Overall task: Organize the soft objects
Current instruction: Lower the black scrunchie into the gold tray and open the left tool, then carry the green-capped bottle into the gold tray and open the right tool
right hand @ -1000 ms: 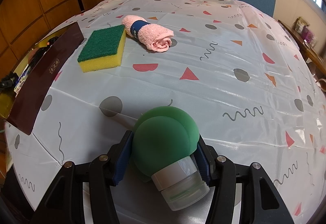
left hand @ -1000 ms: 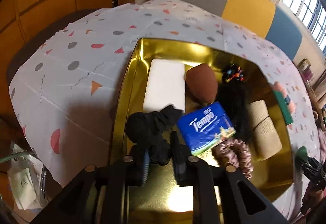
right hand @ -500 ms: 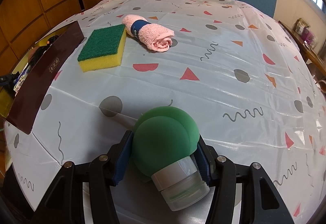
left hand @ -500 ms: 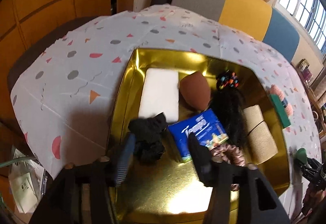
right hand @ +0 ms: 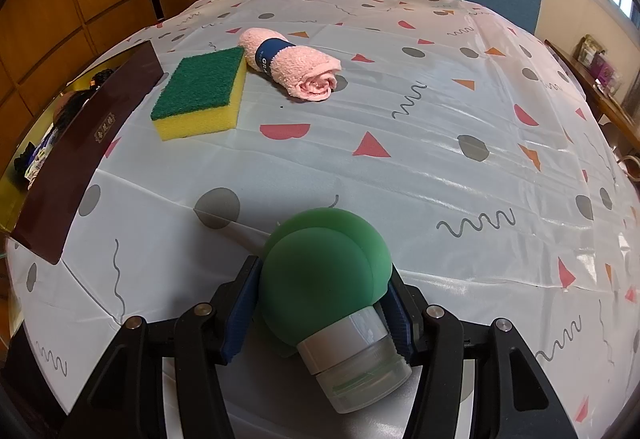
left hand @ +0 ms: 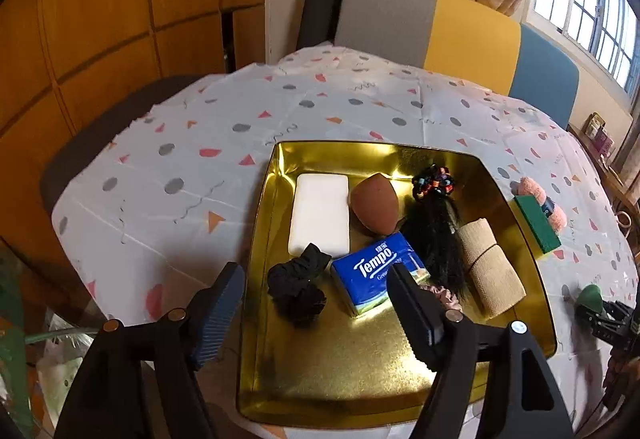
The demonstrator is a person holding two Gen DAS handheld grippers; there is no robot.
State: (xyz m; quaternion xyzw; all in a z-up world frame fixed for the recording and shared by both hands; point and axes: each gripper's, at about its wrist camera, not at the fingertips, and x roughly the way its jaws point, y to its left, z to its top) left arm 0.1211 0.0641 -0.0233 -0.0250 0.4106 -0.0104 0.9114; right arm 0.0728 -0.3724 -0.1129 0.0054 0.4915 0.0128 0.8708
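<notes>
A gold tray (left hand: 360,367) holds a black scrunchie (left hand: 298,285), a white sponge (left hand: 320,219), a brown makeup sponge (left hand: 374,209), a blue Tempo tissue pack (left hand: 378,277), a black hairpiece (left hand: 438,235), a tan bandage roll (left hand: 490,271) and a pink scrunchie (left hand: 442,295). My left gripper (left hand: 316,309) hangs above the black scrunchie, jaws opening, nothing between them. My right gripper (right hand: 322,309) is shut on a green sponge applicator (right hand: 320,279) with a clear base. A green-and-yellow sponge (right hand: 202,93) and a rolled pink towel (right hand: 294,65) lie on the tablecloth.
The patterned tablecloth (right hand: 420,159) covers a round table. The tray's dark red outer wall (right hand: 80,155) stands at the left of the right wrist view. Chairs (left hand: 440,27) in grey, yellow and blue stand behind the table. Wooden panels (left hand: 100,19) line the left.
My left gripper has let go of the black scrunchie, spread its jaws and risen away from the tray. The scrunchie now lies in the tray. The right gripper has not moved.
</notes>
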